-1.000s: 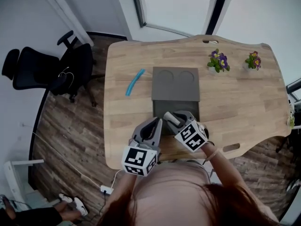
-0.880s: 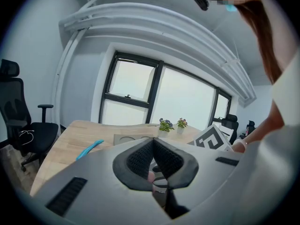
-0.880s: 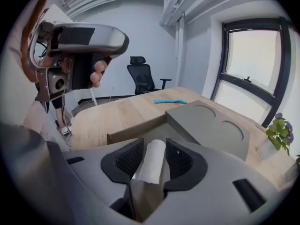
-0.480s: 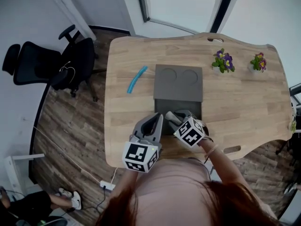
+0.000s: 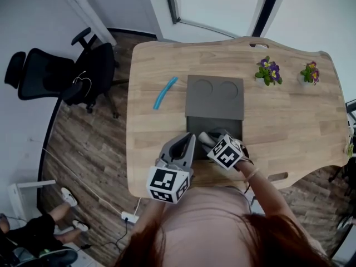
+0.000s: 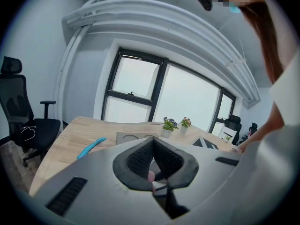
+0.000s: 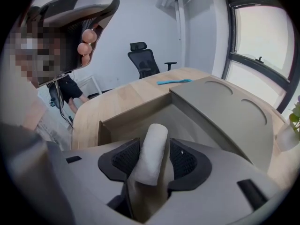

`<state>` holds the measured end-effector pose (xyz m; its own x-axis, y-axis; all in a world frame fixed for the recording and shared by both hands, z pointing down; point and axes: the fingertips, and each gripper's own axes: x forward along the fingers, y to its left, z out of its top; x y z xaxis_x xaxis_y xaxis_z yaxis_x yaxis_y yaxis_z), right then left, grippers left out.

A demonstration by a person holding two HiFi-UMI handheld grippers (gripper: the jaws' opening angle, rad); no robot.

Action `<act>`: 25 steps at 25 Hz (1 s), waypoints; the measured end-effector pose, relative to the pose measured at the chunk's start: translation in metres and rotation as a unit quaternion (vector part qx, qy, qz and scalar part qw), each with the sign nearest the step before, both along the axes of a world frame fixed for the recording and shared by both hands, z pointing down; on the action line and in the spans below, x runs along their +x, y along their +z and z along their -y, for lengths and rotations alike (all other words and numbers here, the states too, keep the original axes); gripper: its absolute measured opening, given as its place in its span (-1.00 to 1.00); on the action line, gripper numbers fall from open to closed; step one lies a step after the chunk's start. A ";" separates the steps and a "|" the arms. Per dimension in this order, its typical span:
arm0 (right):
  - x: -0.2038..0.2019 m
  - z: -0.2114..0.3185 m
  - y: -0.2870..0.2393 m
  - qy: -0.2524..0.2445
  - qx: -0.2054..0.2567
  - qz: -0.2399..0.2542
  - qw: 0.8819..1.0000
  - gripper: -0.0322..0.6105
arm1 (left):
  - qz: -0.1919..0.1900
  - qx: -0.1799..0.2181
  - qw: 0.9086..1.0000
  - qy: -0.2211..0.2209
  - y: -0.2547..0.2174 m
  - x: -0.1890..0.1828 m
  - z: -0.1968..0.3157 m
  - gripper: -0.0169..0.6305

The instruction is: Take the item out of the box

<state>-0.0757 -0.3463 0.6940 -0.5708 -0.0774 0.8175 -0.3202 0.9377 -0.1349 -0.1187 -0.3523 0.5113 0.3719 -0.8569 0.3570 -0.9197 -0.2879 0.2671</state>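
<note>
Right gripper view: the roll (image 7: 152,153) stands loose between my right fingers (image 7: 188,162), which have just been opening wide, low over the open box (image 7: 131,114) on the desk (image 7: 117,95). My left fingers (image 6: 140,159) are together and empty. I judge this the grasp step: next I close on the roll and lift it clear.

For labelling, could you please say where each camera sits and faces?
Head view: on the person's head, steeply down at table, box, left tongs, right tongs.
Left gripper view: on left tongs, facing across table toward windows.
Right gripper view: on right tongs, facing into box; they were just opening, white roll between.
Shared: blue strip.
</note>
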 end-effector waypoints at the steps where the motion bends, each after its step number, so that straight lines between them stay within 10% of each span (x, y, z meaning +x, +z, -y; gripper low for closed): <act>1: -0.001 -0.002 0.002 0.000 -0.005 -0.003 1.000 -0.36 | 0.000 0.000 1.000 0.000 0.000 0.000 -0.001 -0.95; 25: -0.006 0.001 -0.015 0.066 0.007 0.023 0.998 -0.46 | -0.007 0.024 1.000 -0.004 -0.015 -0.008 -0.014 -0.95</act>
